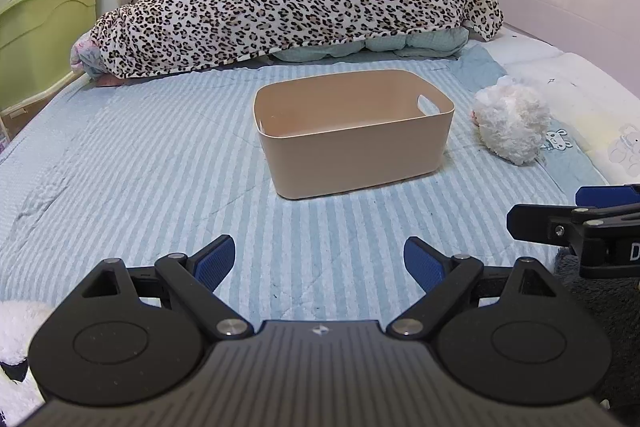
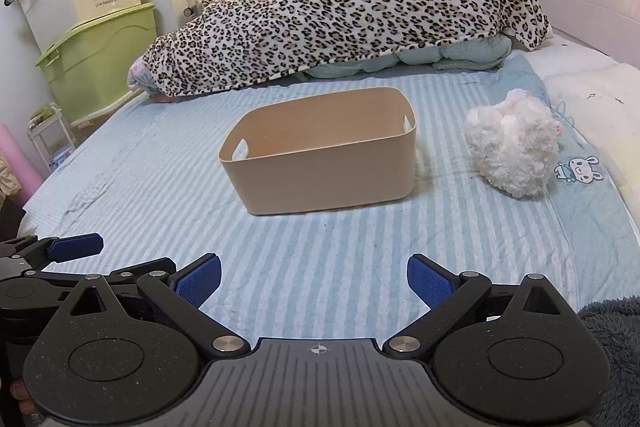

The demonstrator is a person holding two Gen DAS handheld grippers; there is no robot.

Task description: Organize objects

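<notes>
2 grippers, left (image 1: 319,264) and right (image 2: 314,281), jaws spread, nothing held; smooth rounded beige bin (image 1: 352,133), fluffy white plush (image 1: 510,125).

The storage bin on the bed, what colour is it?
Plain beige storage bin, clearest in the right wrist view.

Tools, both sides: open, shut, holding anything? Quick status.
Left tool: open, holding nothing, above the striped sheet.
Right tool: open, holding nothing; basket and white plush toy lie ahead, untouched.
</notes>
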